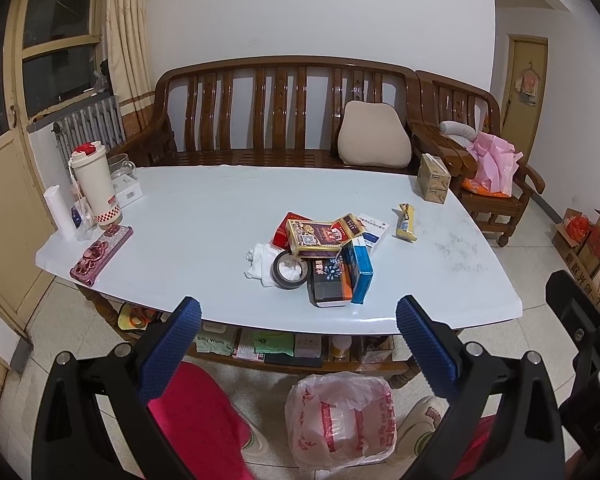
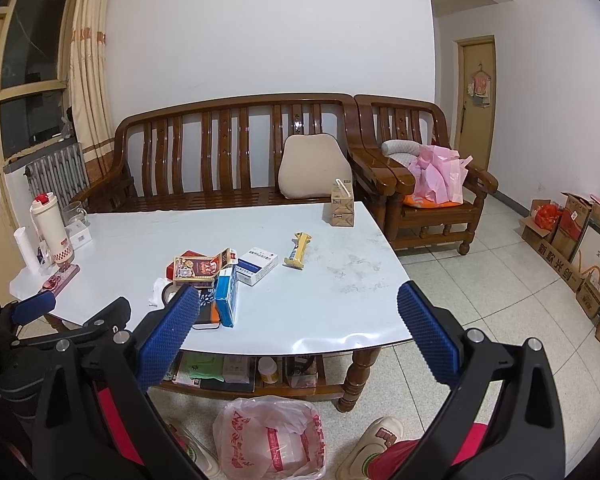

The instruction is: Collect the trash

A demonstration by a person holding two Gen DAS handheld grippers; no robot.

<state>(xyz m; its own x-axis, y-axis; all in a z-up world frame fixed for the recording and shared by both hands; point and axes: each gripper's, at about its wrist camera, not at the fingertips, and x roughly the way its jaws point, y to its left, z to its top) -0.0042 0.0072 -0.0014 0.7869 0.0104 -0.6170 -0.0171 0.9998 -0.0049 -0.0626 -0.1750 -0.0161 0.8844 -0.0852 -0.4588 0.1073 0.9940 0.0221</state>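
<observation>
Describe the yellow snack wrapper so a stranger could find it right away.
Start at the white table before the wooden sofa. Right of the central heap of boxes, the yellow snack wrapper lies alone on bare tabletop: long, thin and crinkled, unlike the boxes.

On the table (image 1: 180,216), a pile of boxes (image 1: 328,256) lies near the middle, toward 6 o'clock. A tape roll (image 1: 288,270) touches the pile at its 9 o'clock, on a crumpled tissue (image 1: 260,260). A snack wrapper (image 1: 406,222) lies at 2 o'clock from the pile, apart from it. A thermos (image 1: 94,184) stands at the table's 10 o'clock corner, a carton (image 1: 434,178) at the 1 o'clock corner. Behind the table is a bench (image 1: 284,112). On the floor at 6 o'clock lies a plastic bag (image 1: 340,420).
</observation>
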